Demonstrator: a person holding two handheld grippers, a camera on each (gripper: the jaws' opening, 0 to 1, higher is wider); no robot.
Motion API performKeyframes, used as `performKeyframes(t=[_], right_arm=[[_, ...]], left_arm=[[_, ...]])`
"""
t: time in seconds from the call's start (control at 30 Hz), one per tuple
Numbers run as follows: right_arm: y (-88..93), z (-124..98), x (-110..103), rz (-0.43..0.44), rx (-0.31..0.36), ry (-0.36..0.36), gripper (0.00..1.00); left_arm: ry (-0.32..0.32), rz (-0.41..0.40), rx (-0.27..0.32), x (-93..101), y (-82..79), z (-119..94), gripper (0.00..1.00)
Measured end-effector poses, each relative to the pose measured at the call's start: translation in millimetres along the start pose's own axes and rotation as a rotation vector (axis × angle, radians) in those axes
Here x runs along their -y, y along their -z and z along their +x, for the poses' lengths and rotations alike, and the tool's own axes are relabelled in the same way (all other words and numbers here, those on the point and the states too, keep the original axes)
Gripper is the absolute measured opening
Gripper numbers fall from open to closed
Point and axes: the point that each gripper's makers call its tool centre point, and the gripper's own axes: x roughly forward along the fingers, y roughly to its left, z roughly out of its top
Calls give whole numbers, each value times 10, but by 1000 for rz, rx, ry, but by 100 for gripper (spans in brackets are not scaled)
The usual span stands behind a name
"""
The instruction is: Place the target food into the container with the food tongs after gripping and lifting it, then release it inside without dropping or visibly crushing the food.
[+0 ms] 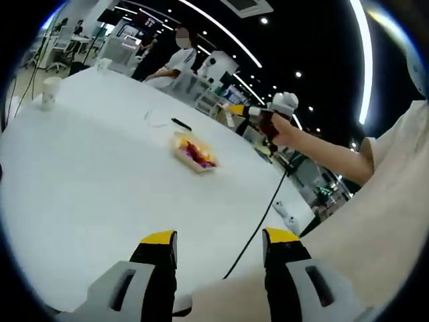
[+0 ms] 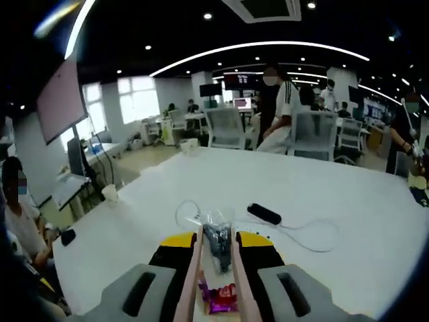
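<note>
A shallow container [image 1: 194, 153] holding purple and red food stands mid-table on the white table [image 1: 80, 174]. My left gripper [image 1: 220, 236] hangs open at the near edge, well short of it, with nothing between its yellow-tipped jaws. A hand holds my right gripper [image 1: 244, 111] in the air beyond the container. In the right gripper view, my right gripper [image 2: 218, 240] is shut on pale food tongs [image 2: 196, 268]. A dark piece [image 2: 218, 243] sits between the tong arms near their tips; I cannot tell what it is. Purple and red food [image 2: 221, 298] shows below, between the arms.
A black cable [image 1: 265, 215] runs across the table's near right side. Farther out lie a black remote-like bar [image 2: 264, 213], a looped white cord [image 2: 315, 235] and a paper cup [image 2: 109, 193]. People [image 2: 281, 107] and office chairs stand past the far edge.
</note>
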Motion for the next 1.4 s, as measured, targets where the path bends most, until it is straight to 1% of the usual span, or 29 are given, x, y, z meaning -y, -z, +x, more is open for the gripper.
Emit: performKeyframes(t=[0.23,0.3,0.6,0.73,1.13,1.4], right_arm=[[59,-58,125,11,-5,14,22],[60,-85,126,12,-4,18,22],[79,-145,205,22,-3,33,22],[72,-155,219,24,-1,38,22],[16,-149,167,17,-2,39,23],[32,-143,172,18,-6,38,24]], left_arm=[[1,-6,-2,27,54,2,51],[0,-6,-3,28,58,0,51],[5,4,-9,37,32,20,51],[10,9,-12,40,16,32,51],[9,8,-11,13,-3,24,51],[9,5,-9,-1,-8,41,51]])
